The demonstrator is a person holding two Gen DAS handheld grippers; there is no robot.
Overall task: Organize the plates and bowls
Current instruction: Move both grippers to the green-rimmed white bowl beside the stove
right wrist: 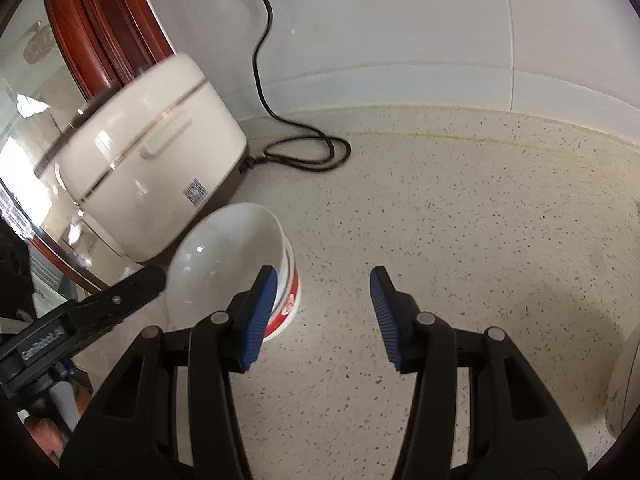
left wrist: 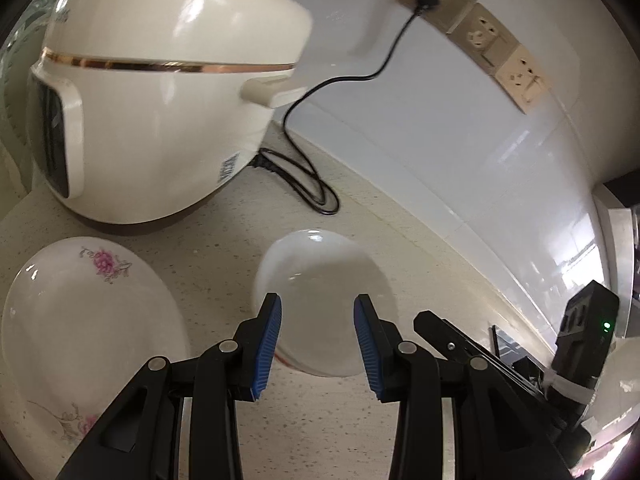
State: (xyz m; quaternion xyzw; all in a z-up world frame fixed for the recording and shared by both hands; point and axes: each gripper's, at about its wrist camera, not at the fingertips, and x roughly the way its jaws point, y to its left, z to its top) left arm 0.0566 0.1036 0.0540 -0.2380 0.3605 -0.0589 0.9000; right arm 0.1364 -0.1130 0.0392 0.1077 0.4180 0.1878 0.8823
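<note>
My left tongs (left wrist: 318,338) were released above the white bowl (left wrist: 320,280) at frame centre; my right tongs (right wrist: 324,312) were released over the counter (right wrist: 460,220).

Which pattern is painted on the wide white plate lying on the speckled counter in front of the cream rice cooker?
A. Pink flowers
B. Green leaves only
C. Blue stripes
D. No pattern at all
A: in the left wrist view the wide white plate on the speckled counter carries pink flower sprigs near its far rim and near rim, in front of the cream rice cooker.
</note>
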